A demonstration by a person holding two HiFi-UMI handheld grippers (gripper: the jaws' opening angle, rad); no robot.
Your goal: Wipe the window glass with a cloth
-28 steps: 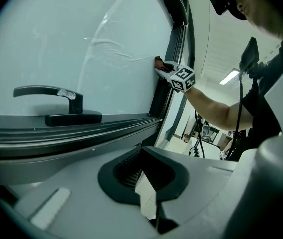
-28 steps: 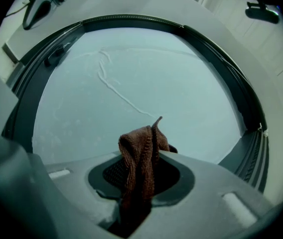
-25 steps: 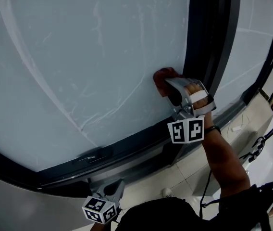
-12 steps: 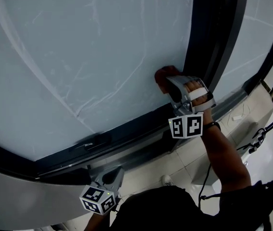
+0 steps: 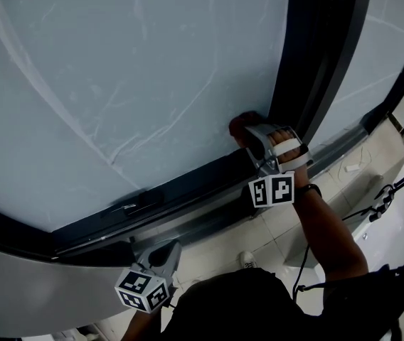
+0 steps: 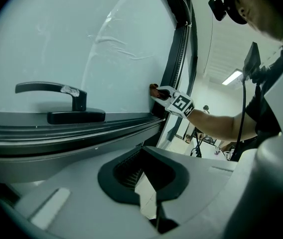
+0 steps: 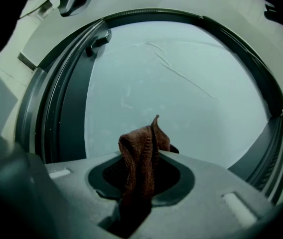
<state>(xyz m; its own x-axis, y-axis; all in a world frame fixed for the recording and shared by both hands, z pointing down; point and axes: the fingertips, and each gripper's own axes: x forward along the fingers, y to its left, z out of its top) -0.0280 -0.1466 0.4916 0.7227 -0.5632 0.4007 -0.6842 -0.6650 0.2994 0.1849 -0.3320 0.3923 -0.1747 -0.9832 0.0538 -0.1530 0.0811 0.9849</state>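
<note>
The right gripper (image 5: pixel 253 138) has its jaws pinching a brown cloth (image 5: pixel 240 122). It presses the cloth against the window glass (image 5: pixel 131 84) in the pane's lower right corner, just beside the upright bar of the dark window frame (image 5: pixel 307 69) and just above the frame's bottom rail. In the right gripper view, the cloth (image 7: pixel 142 151) stands up out of the closed jaws of the right gripper (image 7: pixel 139 183) in a crumpled fold, with the pale glass (image 7: pixel 181 98) filling the space behind it and faint streaks running across it. The person's hand (image 5: pixel 287 142) holds this gripper from behind, with the forearm reaching up from the lower right.

The left gripper (image 5: pixel 165 253) hangs low, below the frame's bottom rail and well apart from the cloth. Its own view shows its jaws pressed together at the tips with nothing between them (image 6: pixel 154 203). A dark window handle (image 6: pixel 52 91) sits on the bottom rail, lying level along it, to the left of the right gripper. Below the frame, light floor tiles (image 5: pixel 266 236) show.
</note>
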